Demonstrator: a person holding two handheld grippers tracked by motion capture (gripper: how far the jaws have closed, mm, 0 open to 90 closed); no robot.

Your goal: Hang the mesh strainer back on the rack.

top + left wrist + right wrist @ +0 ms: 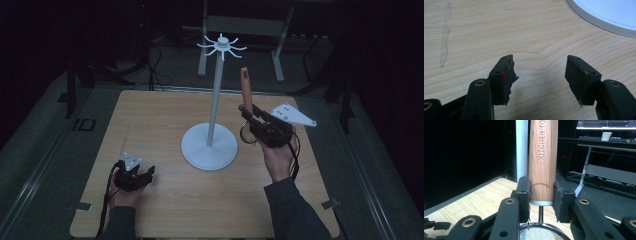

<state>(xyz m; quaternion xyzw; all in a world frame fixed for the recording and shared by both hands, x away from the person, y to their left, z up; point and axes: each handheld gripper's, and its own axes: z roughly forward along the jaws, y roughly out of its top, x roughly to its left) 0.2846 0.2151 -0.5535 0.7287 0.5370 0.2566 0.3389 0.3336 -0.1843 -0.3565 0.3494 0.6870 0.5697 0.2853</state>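
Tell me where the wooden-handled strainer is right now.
In the high view, the strainer stands handle-up at the table's right, clamped in the right tongs, just right of the white stand.

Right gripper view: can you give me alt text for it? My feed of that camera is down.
The right gripper is shut on the wooden handle of a mesh strainer, held upright with the mesh hanging below the jaws. The handle reads "KITCHEN TO", cut off at the frame's top. Behind it rises the white stand pole, with the wooden table lower left.
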